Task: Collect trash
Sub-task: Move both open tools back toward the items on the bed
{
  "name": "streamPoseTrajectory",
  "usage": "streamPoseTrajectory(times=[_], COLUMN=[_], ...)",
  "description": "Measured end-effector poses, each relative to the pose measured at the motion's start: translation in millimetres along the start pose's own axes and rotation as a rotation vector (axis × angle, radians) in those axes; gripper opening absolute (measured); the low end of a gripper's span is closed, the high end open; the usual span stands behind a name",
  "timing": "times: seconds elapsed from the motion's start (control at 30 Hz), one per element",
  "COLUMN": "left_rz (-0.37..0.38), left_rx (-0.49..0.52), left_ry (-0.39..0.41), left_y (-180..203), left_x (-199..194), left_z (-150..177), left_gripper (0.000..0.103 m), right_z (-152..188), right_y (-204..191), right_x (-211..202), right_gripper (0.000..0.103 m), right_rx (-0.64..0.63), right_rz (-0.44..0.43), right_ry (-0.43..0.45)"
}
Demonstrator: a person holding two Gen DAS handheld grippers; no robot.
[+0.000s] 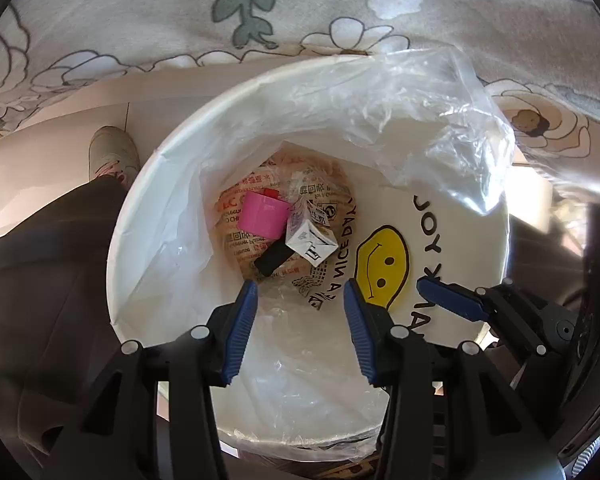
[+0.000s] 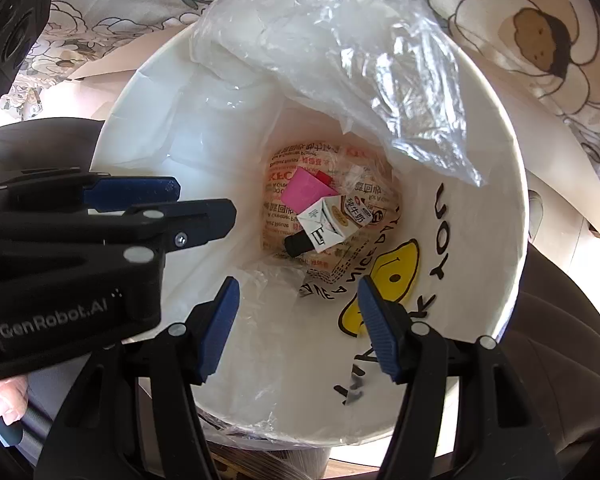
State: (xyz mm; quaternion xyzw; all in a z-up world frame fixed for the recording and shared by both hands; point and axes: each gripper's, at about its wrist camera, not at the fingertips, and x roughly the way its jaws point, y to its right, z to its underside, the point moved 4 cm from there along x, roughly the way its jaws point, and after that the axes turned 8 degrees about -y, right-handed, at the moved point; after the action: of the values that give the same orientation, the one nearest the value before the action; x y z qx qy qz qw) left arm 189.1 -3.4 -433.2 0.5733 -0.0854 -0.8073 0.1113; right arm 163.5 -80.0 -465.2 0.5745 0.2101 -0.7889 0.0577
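Bin: white round trash bin point(image 1: 140, 216), printed with a yellow smiley and black lettering, loosely lined with a clear plastic bag point(image 1: 412, 120)
Trash: at the bottom, a pink box point(image 1: 262, 216), a small white milk carton point(image 1: 310, 240) touching it, a black object point(image 1: 272, 260) just below
Left gripper point(image 1: 300, 300): over the bin, fingers apart, nothing between them
Right gripper point(image 2: 298, 300): over the bin, fingers apart and empty
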Motion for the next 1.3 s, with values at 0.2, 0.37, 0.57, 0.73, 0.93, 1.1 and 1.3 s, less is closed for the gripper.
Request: streamPoseTrajectory(times=[0.2, 0.37, 0.57, 0.73, 0.93, 1.1, 1.3], left_rz=[-0.007, -0.047, -0.042, -0.049, -0.071, -0.084, -0.107], left_rx=[0.004, 0.036, 0.086, 0.163, 0.248, 0.307, 0.352], left_ry=[0.002, 0.044, 0.078, 0.147, 0.225, 0.318, 0.467], left_y=[-1.6, 3.2, 13.9, 27.3, 45.4, 62.0, 86.7], left_x=[-0.7, -11.3, -36.0, -71.7, -124.4, -178.6, -247.2], left_z=[3.7, 10.2, 22.8, 40.2, 62.2, 79.8, 95.2], left_gripper=[0.047, 0.047, 0.047, 0.047, 0.047, 0.053, 0.054], right_z=[8.1, 16.8, 35.1, 56.4, 88.4, 114.4, 141.3], right_y=[7.3, 3.6, -4.3, -3.8, 2.0, 12.2, 15.0], right_x=[-10.8, -26.3, -60.6, -101.0, -162.9, -226.2, -303.6], right_gripper=[0.062, 0.062, 0.062, 0.062, 0.062, 0.062, 0.062], right_rx=[0.006, -0.023, -0.08, -0.094, -0.129, -0.128, -0.164], right_rz=[0.004, 0.034, 0.101, 0.074, 0.132, 0.148, 0.206], right_ry=[0.01, 0.046, 0.116, 0.188, 0.262, 0.351, 0.461])
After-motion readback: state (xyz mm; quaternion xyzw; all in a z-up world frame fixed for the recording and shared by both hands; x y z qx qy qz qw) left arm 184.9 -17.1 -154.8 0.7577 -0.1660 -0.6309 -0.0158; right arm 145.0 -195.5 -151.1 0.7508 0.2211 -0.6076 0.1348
